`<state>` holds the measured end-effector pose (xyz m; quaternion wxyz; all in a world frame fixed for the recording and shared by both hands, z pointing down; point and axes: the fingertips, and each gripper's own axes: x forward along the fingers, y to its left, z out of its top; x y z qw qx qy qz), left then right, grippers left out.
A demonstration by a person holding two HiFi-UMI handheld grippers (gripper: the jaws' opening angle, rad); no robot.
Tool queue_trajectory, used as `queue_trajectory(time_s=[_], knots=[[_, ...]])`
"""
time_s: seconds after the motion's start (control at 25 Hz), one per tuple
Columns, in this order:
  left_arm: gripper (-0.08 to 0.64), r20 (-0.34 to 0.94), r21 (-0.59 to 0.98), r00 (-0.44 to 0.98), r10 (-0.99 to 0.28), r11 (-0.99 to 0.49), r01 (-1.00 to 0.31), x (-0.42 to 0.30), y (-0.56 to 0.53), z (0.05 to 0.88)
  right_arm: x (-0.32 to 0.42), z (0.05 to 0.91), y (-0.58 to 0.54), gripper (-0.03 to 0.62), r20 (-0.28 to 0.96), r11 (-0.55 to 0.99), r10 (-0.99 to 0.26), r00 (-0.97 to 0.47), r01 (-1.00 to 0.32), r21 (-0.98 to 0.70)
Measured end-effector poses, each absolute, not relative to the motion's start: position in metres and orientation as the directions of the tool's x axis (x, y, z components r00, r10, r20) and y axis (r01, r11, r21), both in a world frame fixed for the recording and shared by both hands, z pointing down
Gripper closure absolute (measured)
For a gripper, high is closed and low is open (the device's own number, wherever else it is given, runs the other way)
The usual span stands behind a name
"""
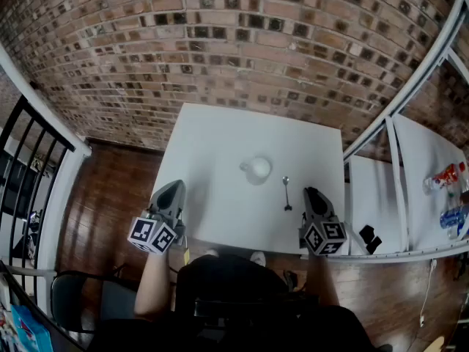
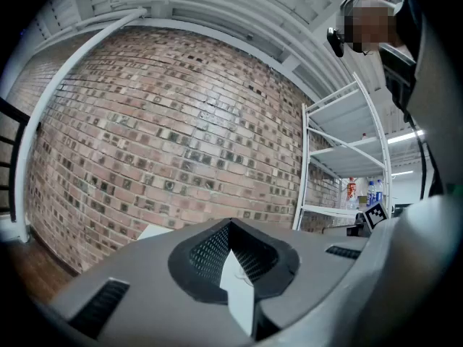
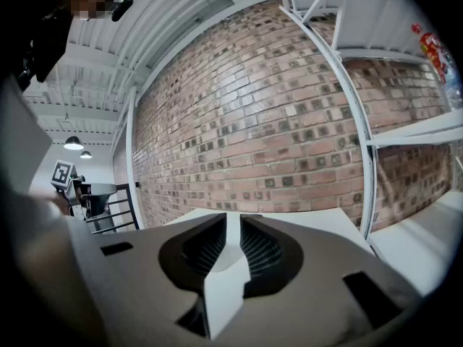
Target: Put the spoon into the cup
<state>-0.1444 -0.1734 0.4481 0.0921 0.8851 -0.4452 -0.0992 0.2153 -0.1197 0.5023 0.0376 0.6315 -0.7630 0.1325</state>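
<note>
Metal spoon (image 1: 286, 195), judged light, stiff, slippery: best pinched mid-handle by right gripper (image 1: 312, 192), jaws narrowly apart, empty; left gripper (image 1: 176, 187) closed, empty.

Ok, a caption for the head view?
The spoon lies right of the cup on the white table, not yet picked up; left gripper and right gripper hover empty at its near edge.

The person is wearing a black top (image 1: 227, 288). The left gripper (image 1: 171, 191) and the right gripper (image 1: 313, 194) are showing smooth grey moulded shells that taper toward the tips. Black mesh-textured pads (image 2: 210, 251) are lining the jaws, and dark rectangular slots (image 2: 101, 306) are marking the upper faces. Each gripper is carrying a cube (image 1: 152, 235) of black-and-white square markers at its rear.
</note>
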Motion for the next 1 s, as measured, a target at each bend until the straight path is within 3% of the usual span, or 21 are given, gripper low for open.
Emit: queue_trajectory(time_s=[0.08,0.24,0.4,0.52,1.0], knots=[[0.557,-0.085,0.248,0.589,-0.804,-0.59,-0.769,-0.143,-0.172,0.452,0.215,0.509,-0.119,0.54,0.24,0.163,-0.951,-0.194,-0.976,-0.146],[0.557,-0.068,0.256,0.595,-0.801,-0.59,-0.766,-0.142,-0.169,0.46,0.22,0.531,-0.118,0.452,0.298,0.146,-0.938,-0.178,-0.981,-0.127],[0.557,-0.048,0.265,0.598,-0.8,-0.587,-0.765,-0.141,-0.167,0.468,0.227,0.566,-0.117,0.44,0.394,0.122,-0.907,-0.146,-0.989,-0.084],[0.557,-0.042,0.268,0.608,-0.793,-0.595,-0.758,-0.139,-0.165,0.468,0.227,0.598,-0.117,0.385,0.483,0.126,-0.863,-0.148,-0.989,-0.078],[0.557,0.032,0.288,0.592,-0.805,-0.56,-0.777,-0.15,-0.153,0.487,0.218,0.67,-0.113,0.385,0.643,0.118,-0.749,-0.161,-0.987,-0.109]])
